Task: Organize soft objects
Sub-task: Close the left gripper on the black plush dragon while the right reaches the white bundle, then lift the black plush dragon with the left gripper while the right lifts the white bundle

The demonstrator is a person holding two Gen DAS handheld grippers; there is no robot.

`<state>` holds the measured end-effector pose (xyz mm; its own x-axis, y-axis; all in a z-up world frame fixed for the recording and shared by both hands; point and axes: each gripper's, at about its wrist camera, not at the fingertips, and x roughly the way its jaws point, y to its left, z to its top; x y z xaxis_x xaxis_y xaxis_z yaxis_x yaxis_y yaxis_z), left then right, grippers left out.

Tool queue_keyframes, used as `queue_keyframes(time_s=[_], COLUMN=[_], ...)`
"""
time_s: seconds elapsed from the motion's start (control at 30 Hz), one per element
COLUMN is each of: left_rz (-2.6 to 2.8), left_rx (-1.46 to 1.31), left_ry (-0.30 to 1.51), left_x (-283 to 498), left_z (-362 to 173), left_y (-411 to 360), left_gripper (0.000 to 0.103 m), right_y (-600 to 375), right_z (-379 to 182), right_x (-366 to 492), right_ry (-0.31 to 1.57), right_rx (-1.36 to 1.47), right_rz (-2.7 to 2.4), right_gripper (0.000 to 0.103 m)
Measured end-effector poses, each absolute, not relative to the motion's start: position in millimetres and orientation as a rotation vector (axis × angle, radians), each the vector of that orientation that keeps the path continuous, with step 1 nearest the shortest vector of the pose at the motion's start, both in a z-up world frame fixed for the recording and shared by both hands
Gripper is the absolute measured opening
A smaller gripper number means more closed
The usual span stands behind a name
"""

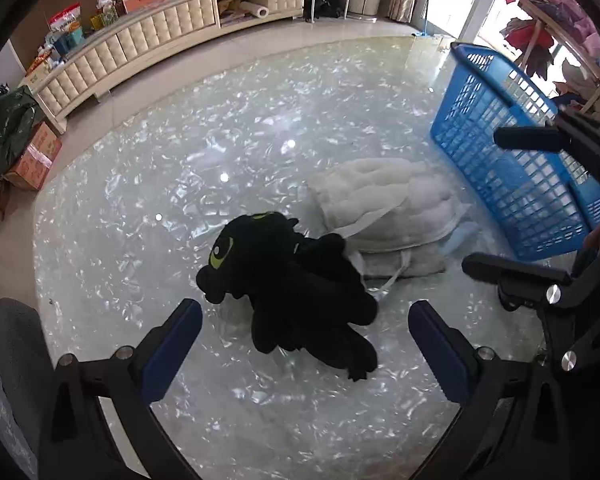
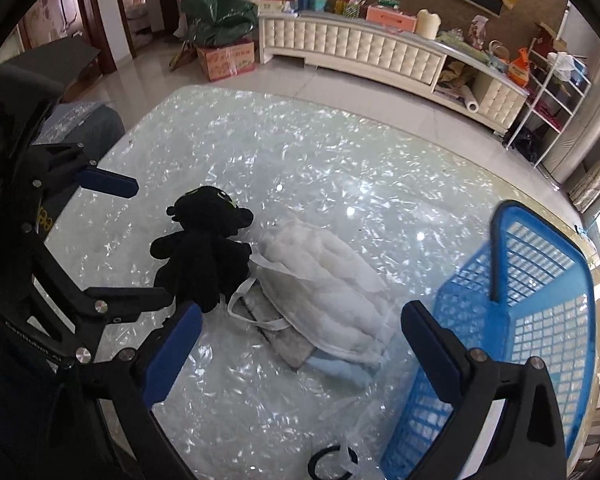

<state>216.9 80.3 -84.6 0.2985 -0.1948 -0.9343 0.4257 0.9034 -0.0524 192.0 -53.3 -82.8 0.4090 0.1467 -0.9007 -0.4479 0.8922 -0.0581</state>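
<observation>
A: Left camera?
B: The left gripper [image 1: 305, 334] has its jaws wide apart over the black plush [image 1: 296, 284]. A white bundle [image 1: 384, 208] lies behind it. The basket [image 1: 512, 184] is far right.

A: Right camera?
B: The right gripper [image 2: 302, 340] is wide apart too, empty, near the bundle [image 2: 324, 276]. The plush [image 2: 206, 244] touches the bundle's left side. The basket [image 2: 540, 320] is on the right.

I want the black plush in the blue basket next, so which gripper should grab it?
Left, probably. The left gripper is open with the black plush lying right between its fingers. The right gripper faces the white padded bundle beside the blue basket.
</observation>
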Motion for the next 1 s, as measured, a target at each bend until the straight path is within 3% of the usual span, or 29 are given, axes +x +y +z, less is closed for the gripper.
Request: queue_keyframes(time_s=[0.6, 0.67, 0.8, 0.87, 0.93, 1.0], left_rz=[-0.366, -0.376, -0.392, -0.398, -0.409, -0.444], left_rx=[0.076, 0.057, 0.027, 0.021, 0.0, -0.036], left_ry=[1.318, 1.329, 1.343, 1.35, 1.364, 1.381], left_x=[258.3, 259.6, 259.4, 257.6, 255.0, 253.6], left_z=[-140.4, -147.2, -153.6, -158.1, -164.0, -166.4], left_y=[110.7, 112.6, 112.8, 111.9, 107.7, 105.5], left_gripper=[0.103, 0.102, 0.098, 0.094, 0.076, 0.07], right_y=[-35.0, -32.8, -32.8, -34.2, -36.2, -36.6], right_z=[-143.1, -154.1, -173.6, -183.0, -190.5, -191.8], right_x=[259.9, 266.5, 278.0, 281.6, 283.5, 283.4], right_ry=[1.321, 1.364, 1.42, 1.449, 1.468, 1.463], right_rx=[-0.487, -0.487, -0.472, -0.45, -0.428, -0.409], right_rz=[0.408, 0.4, 0.363, 0.361, 0.364, 0.377], right_gripper=[0.095, 0.091, 0.087, 0.081, 0.076, 0.07])
